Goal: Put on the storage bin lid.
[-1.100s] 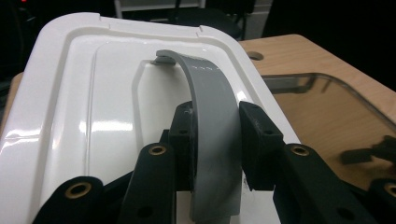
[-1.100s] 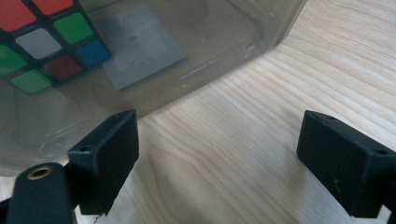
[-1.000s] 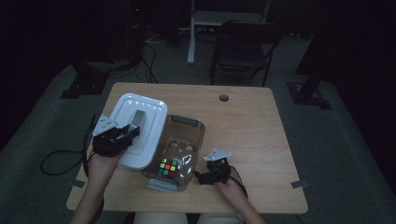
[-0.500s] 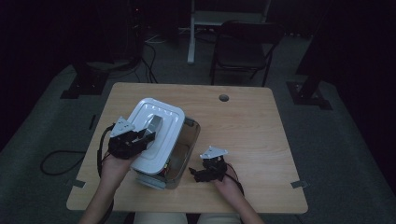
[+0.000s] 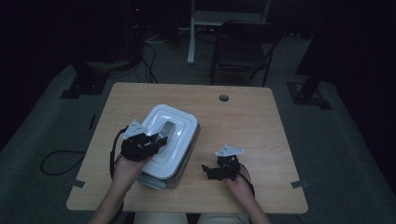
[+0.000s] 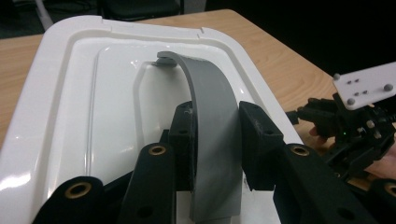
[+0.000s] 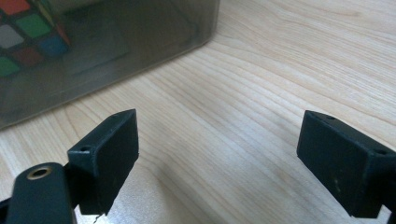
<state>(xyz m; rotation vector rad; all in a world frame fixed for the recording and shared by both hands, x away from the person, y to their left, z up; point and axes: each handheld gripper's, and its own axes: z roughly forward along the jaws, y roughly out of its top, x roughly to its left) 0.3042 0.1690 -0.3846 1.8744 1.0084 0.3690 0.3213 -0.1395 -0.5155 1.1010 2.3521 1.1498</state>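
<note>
Lid [image 5: 168, 133]: glossy white, rounded-rectangle, stepped rim, curved grey handle [image 6: 210, 126] across its middle, sitting on the smoky translucent bin [image 7: 107, 51] left of desk [image 5: 261, 121] centre. Left hand-held gripper [image 6: 215, 140] is clamped on that handle. Right hand-held gripper [image 7: 219, 158] is wide open and empty at 3 o'clock of the bin; colour cube [image 7: 28, 35] visible through the wall.

High view looks forward and down on the table [image 5: 261, 121]; left gripper view sits close over the white lid [image 6: 70, 93], right gripper [image 6: 359, 126] beyond its jaws; right gripper view skims the tabletop, bin [image 7: 116, 46] just ahead.
</note>
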